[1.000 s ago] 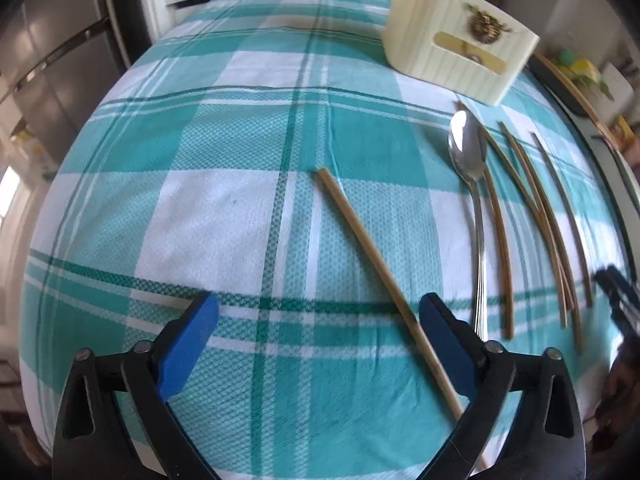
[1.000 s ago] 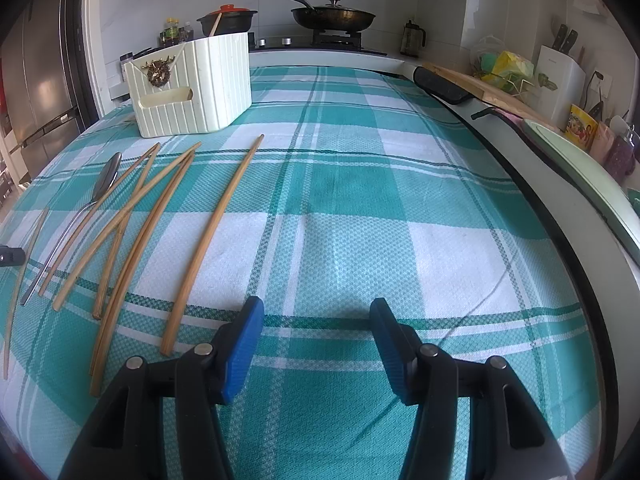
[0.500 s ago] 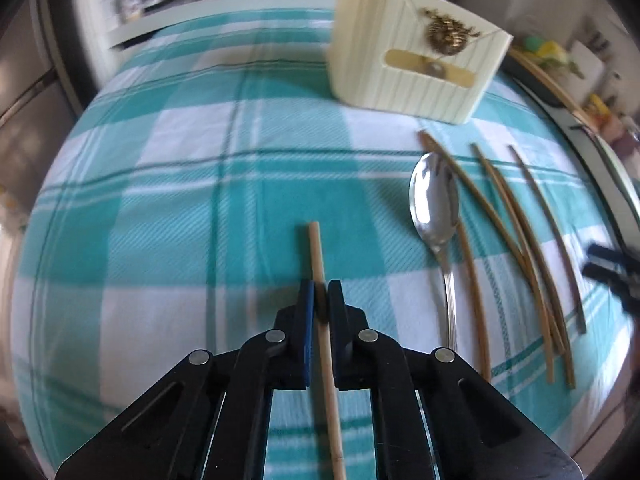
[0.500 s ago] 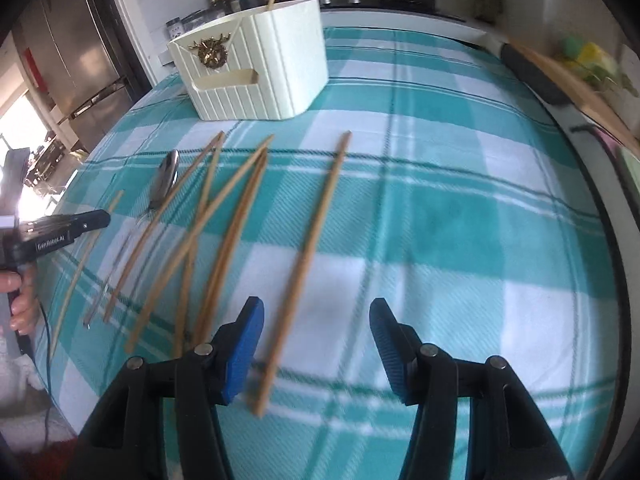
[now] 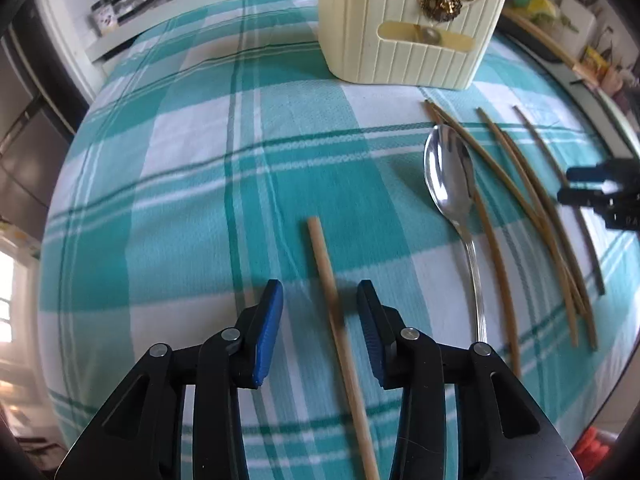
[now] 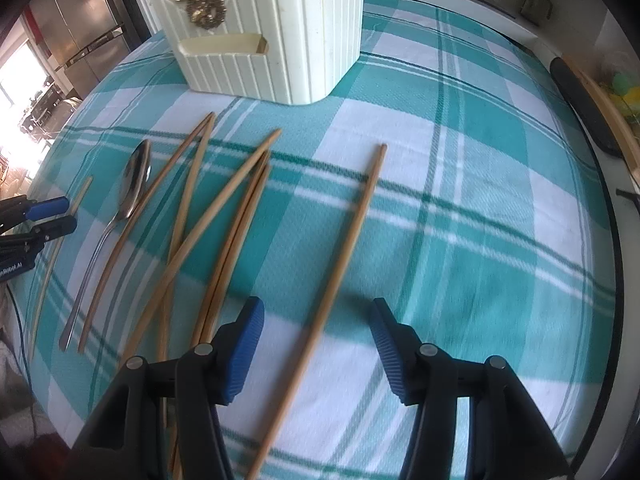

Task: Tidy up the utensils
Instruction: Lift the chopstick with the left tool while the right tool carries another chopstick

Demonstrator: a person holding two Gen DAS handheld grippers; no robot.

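Chopsticks, spoon on teal plaid tablecloth, kitchen counter; both grippers' jaws apart.

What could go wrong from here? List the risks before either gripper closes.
1. The left gripper is open around a lone chopstick that looks motion-blurred between the pads, so the pinch may miss it.
2. The right gripper straddles a single chopstick, but its left pad sits close to the crossed chopstick pile; closing could nudge or catch a second stick.
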